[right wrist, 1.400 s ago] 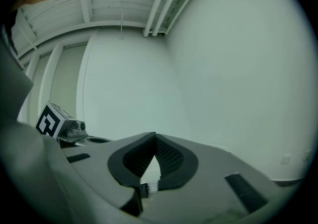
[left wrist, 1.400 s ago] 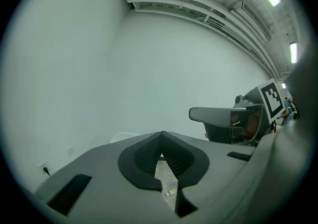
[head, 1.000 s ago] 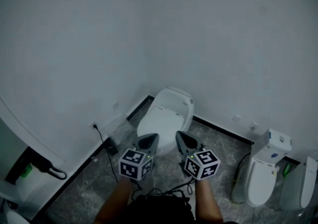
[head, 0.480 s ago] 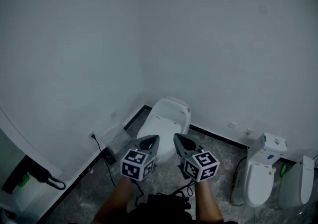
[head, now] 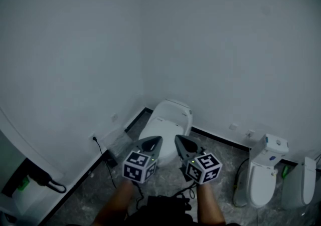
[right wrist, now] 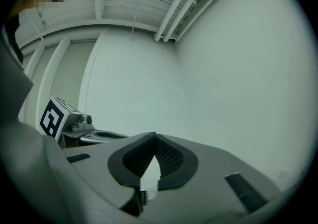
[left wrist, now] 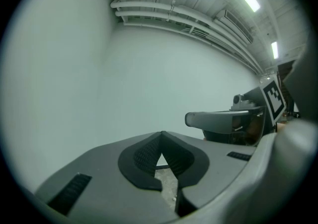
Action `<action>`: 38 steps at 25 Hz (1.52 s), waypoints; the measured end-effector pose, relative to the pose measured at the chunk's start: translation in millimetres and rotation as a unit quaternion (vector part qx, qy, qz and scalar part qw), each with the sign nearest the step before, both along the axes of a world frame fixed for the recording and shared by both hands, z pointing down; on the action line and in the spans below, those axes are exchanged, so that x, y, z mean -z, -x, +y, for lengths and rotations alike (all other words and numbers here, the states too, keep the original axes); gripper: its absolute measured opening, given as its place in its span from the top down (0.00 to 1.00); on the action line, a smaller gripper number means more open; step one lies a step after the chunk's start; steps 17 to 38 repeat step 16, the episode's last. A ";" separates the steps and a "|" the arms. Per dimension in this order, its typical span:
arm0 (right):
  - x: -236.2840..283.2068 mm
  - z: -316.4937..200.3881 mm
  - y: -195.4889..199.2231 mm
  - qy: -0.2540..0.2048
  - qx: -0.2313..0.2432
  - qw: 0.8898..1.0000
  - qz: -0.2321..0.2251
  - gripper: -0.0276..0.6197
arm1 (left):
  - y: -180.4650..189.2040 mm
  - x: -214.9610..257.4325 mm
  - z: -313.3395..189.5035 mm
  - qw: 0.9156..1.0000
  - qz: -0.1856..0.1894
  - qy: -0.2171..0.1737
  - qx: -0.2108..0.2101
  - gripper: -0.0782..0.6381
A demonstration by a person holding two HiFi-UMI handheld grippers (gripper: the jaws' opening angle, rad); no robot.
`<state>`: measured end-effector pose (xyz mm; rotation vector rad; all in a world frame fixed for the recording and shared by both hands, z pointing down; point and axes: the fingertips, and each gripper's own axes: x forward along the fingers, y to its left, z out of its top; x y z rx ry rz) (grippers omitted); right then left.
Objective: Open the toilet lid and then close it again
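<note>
Three toilets, two tools: the left tool (head: 154, 142) and right tool (head: 180, 141) are held shut and empty, side by side before the corner toilet (head: 176, 111). Its toilet lid (head: 161, 131) is seen down. A second toilet (head: 263, 175) and third toilet (head: 300, 187) are lined up at right.

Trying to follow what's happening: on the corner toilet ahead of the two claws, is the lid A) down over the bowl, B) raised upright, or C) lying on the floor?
A: the head view shows the toilet lid lying flat and shut, a smooth white top with no opening visible.
</note>
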<state>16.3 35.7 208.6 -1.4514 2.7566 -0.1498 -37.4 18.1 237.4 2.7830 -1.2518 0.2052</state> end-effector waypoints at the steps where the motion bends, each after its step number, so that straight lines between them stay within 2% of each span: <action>1: 0.7 0.7 0.5 0.000 0.001 1.000 0.000 0.95 | 0.2 0.4 0.7 1.000 0.000 0.000 0.000 0.88; 38: 4.5 5.9 8.0 -0.006 0.002 1.000 -0.001 0.95 | 6.7 5.0 6.8 1.000 0.003 -0.006 0.002 0.88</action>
